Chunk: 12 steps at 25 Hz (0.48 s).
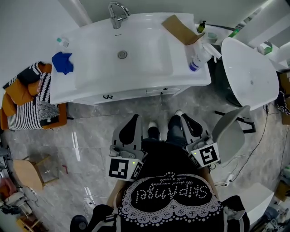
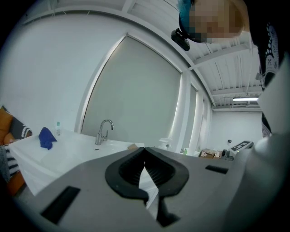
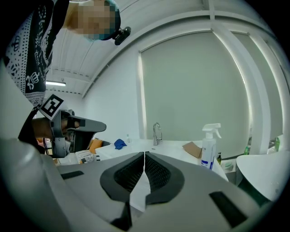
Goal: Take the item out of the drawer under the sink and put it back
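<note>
The white sink vanity (image 1: pixel 131 59) stands ahead of me, and its drawer fronts (image 1: pixel 136 94) below the basin are closed, with small dark handles (image 1: pixel 108 96). No item from the drawer shows. My left gripper (image 1: pixel 134 118) and right gripper (image 1: pixel 184 118) hover side by side above the floor, a short way in front of the vanity, both pointing at it. In the left gripper view the left gripper (image 2: pixel 145 150) has its jaws meeting with nothing held. The right gripper (image 3: pixel 144 155) is likewise shut and empty.
On the vanity top lie a blue cloth (image 1: pixel 62 62), a piece of cardboard (image 1: pixel 181 29) and a spray bottle (image 1: pixel 199 58), with the faucet (image 1: pixel 117 13) at the back. A white round seat (image 1: pixel 249 72) stands right. Striped cushions (image 1: pixel 27 99) sit left, a grey chair (image 1: pixel 231 131) near right.
</note>
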### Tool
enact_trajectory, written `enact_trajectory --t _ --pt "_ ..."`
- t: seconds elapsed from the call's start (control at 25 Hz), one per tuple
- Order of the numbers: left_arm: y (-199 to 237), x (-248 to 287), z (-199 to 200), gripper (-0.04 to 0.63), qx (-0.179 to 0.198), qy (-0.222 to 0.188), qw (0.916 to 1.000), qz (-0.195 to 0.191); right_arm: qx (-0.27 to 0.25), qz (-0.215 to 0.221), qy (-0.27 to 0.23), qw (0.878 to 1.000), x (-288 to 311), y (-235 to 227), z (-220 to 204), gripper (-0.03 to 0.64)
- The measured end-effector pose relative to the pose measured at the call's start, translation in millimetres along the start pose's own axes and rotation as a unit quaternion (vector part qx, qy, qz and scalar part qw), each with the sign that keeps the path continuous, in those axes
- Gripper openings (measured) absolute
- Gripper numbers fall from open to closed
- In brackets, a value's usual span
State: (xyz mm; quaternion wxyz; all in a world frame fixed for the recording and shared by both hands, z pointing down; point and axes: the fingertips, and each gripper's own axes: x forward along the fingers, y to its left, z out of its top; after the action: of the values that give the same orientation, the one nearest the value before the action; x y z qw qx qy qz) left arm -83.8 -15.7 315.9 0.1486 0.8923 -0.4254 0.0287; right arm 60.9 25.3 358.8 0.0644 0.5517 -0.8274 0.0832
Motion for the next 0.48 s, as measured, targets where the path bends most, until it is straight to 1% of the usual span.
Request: enact_trajectory --t 0.16,0.36,0.48 --pt "-2.1 -1.7 -5.3 0.005 0.008 0.014 0.9999 -0.005 0.007 0.005 -0.003 1.000 2.5 4.7 3.8 0.021" --pt "-3.6 -1.6 -6.7 0.005 0.010 0.017 0.9998 -0.006 0.012 0.006 -0.002 1.000 3.9 7.7 5.1 0.021" --pt "-6.4 -1.1 -6.9 0.005 0.022 0.018 0.9995 -0.015 0.012 0.003 -0.001 1.000 3.2 6.5 4.7 0.020"
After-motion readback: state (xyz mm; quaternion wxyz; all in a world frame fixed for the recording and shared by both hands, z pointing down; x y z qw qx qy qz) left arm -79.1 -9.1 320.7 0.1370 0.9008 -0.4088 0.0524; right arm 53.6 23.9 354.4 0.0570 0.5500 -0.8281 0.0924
